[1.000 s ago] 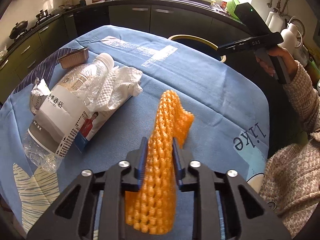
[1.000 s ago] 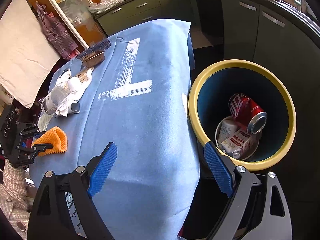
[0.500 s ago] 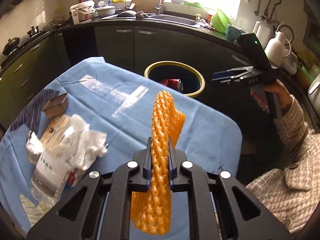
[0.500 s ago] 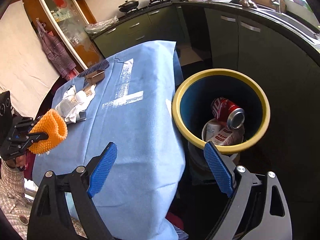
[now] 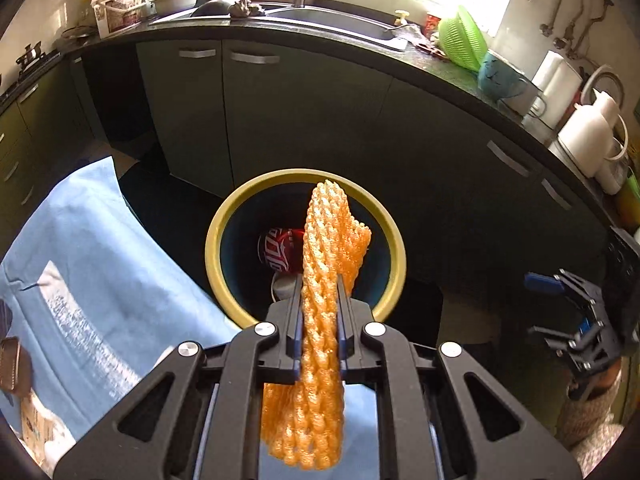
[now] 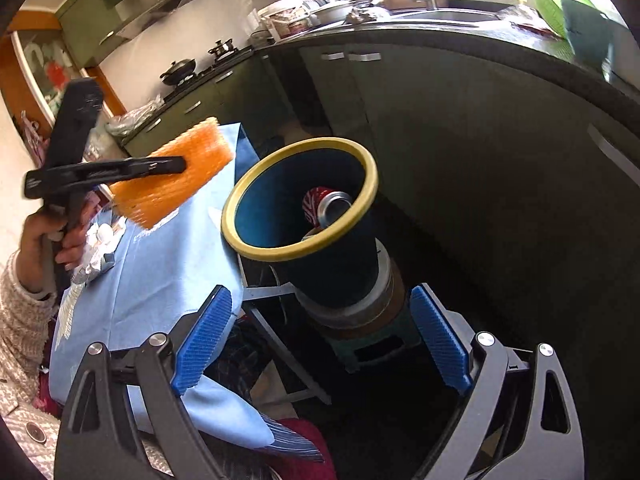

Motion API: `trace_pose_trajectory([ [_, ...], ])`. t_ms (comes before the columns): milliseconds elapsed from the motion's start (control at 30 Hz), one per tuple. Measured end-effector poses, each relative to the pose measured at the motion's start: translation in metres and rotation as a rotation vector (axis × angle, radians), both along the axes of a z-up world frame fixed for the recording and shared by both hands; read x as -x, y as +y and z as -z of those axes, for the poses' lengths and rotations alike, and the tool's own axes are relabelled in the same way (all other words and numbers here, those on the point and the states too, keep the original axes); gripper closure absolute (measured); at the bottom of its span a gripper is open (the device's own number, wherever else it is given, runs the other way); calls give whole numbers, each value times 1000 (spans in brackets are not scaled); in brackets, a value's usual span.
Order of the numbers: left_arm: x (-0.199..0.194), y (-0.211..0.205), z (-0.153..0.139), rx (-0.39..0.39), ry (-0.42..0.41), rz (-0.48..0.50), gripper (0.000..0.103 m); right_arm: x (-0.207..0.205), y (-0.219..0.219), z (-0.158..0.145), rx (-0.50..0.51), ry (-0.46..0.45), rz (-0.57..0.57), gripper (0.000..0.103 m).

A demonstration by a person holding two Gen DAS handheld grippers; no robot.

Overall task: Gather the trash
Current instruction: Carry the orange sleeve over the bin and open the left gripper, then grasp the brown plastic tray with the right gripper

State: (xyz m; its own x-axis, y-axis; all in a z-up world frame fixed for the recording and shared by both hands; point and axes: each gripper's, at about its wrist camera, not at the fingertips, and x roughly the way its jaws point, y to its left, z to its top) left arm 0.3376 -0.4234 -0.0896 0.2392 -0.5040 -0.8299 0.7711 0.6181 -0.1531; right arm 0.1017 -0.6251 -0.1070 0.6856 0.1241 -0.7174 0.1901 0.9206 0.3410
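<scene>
Two views apply.

Left wrist view: the left gripper (image 5: 319, 312) is clamped on the orange foam net (image 5: 320, 320) at about the net's mid-length. One end stands up toward 12 o'clock, in front of the mouth of the yellow-rimmed bin (image 5: 256, 196); the other end hangs below the jaws at 6 o'clock. A red can (image 5: 278, 249) lies inside the bin. The blue-clothed counter (image 5: 80, 248) lies at 9 o'clock.

Handling judgement: the net appears very light, soft and compressible, not fragile. A mid-length pinch suits it; its open mesh may snag on the pads at release.

Right wrist view: the right gripper (image 6: 322, 340) is spread wide and holds nothing. The bin sits at 12 o'clock from it. The net, held in the left gripper, hangs at 10 o'clock above the counter edge, just beside the bin rim.
</scene>
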Motion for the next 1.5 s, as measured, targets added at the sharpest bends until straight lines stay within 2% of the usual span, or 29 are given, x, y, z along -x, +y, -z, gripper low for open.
trace_pose_trajectory([
  [233, -37, -58, 41, -53, 49, -96, 91, 12, -20, 20, -60, 13, 27, 13],
  [300, -43, -64, 51, -76, 52, -125, 87, 14, -23, 23, -69, 19, 31, 13],
  [333, -46, -65, 55, -89, 50, -143, 77, 15, -24, 24, -72, 21, 33, 13],
  [367, -47, -65, 58, -107, 40, -170, 59, 15, -23, 24, -75, 22, 34, 13],
  [433, -46, -60, 55, -100, 26, -205, 47, 16, -21, 22, -75, 23, 36, 13],
  [567, -26, -33, 25, -39, -18, -199, 46, 12, -15, 22, -79, 20, 29, 12],
  [633, -11, -11, 4, 19, -36, -204, 41, 7, -10, 23, -82, 22, 18, 12],
  [733, 22, 44, -34, 153, -80, -227, 33, -5, 1, 23, -86, 26, -17, 12],
  [867, 65, 137, -69, 274, -216, -315, 23, -29, 31, 16, -63, 33, -109, 12],
  [967, 88, 198, -74, 276, -297, -393, 23, -55, 64, 4, -40, 30, -196, 12],
  [1100, 99, 279, -75, 277, -390, -537, 21, -99, 122, -19, -13, 6, -352, 12],
  [1233, 83, 360, -71, 298, -458, -691, 19, -153, 183, -37, -45, -12, -495, 12],
  [1333, 75, 402, -63, 276, -515, -803, 19, -198, 225, -45, -97, 8, -542, 12],
  [1400, 77, 415, -59, 271, -543, -847, 19, -228, 254, -46, -97, 31, -553, 15],
  [1433, 78, 419, -58, 273, -553, -856, 19, -242, 268, -47, -83, 43, -552, 21],
  [1500, 80, 417, -56, 253, -571, -867, 18, -269, 292, -49, -39, 60, -550, 27],
])
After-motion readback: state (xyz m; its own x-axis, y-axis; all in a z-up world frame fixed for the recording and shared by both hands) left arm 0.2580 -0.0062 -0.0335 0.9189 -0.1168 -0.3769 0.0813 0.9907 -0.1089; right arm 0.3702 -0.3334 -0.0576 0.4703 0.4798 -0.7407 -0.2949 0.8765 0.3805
